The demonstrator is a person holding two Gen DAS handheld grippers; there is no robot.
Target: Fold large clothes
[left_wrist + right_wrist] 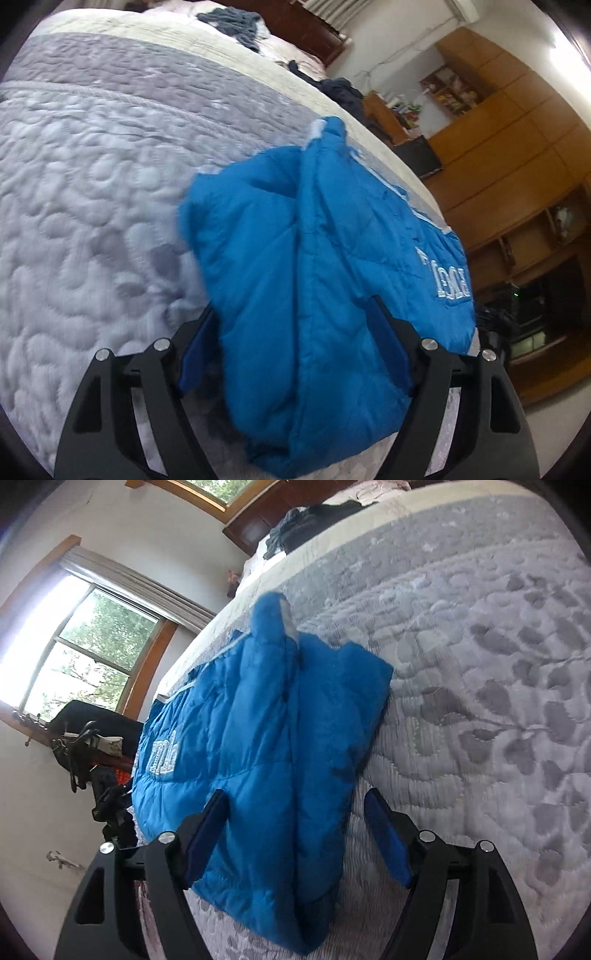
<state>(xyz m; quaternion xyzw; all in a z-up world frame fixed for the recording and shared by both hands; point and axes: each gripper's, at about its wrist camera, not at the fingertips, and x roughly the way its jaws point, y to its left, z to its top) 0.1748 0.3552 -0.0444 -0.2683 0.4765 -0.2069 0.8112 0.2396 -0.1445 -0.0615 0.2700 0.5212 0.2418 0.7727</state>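
A blue puffer jacket (295,240) with white lettering lies bunched and folded on the grey-white quilted bedspread (92,184), near the bed's edge. My left gripper (291,306) is open, its blue-padded fingers standing wide on either side of the jacket's near bulk. In the right wrist view the same jacket (258,709) lies on the bedspread (480,664). My right gripper (295,794) is open too: the left finger lies against the jacket and the right finger stands just off its edge over the quilt. A sleeve end sticks up at the jacket's far side.
Dark clothes (229,22) lie piled at the bed's far end by the wooden headboard, seen also as a dark heap (314,517). Wooden wardrobes and shelves (498,147) line one side of the bed. A window (85,653) and cluttered items stand on the other.
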